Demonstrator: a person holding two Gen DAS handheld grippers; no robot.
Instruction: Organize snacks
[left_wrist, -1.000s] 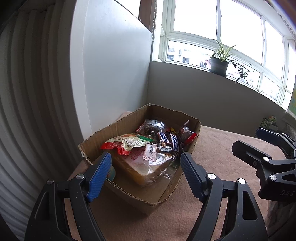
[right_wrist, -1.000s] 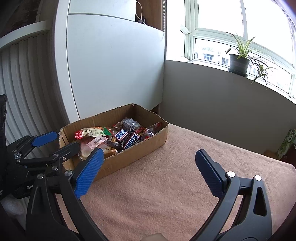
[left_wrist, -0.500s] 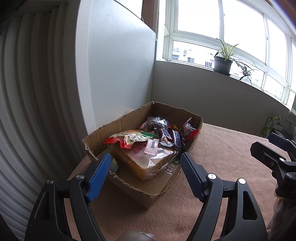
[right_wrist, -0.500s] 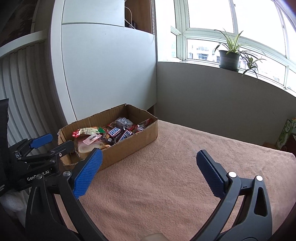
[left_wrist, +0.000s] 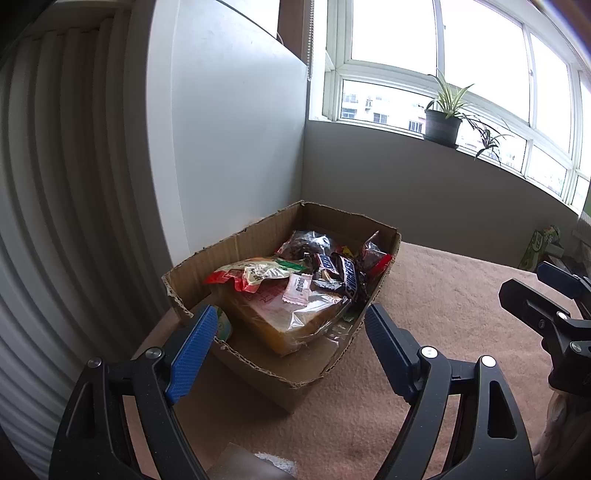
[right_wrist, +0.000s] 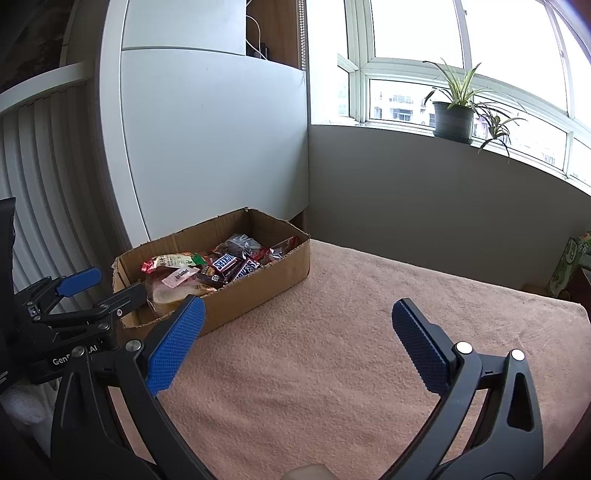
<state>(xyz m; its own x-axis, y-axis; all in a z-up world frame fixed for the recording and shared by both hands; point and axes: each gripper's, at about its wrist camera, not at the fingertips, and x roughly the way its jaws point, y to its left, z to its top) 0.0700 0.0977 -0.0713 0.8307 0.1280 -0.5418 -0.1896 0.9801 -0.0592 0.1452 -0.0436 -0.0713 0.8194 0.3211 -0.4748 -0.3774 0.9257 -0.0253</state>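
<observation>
Caught the left gripper (left_wrist: 290, 314) with its jaws opening, wider than a second ago and with nothing pinched: blue pads either side of the near end of the cardboard box (left_wrist: 236, 240), clear of it. Found the right gripper (right_wrist: 298, 304) spread wide too, empty, poised over bare pink cloth (right_wrist: 369, 295). Noted little other change: box a touch smaller in both views than a second back, and the right gripper slid nearer the right edge of the left view. Read this as a pause after a drop or a setup for another pick, not as a grasp under way.

Located the snacks all inside the box: bagged loaf (left_wrist: 295, 317) at the near end, red and green pouch (left_wrist: 258, 271) on top of it, Snickers bars (left_wrist: 349, 273) and clear-wrapped sweets towards the far end. Judged the sorting close to finished, with no loose packet on the visible cloth.

From the left wrist, looked down into the box: bare cardboard floor in front of the loaf, and a small round greenish item half hidden behind the left pad. From the right wrist, got none of that, only the long outer wall, the stretch of uncluttered cloth beside it and a green carton (right_wrist: 569, 266) at the far right
</observation>
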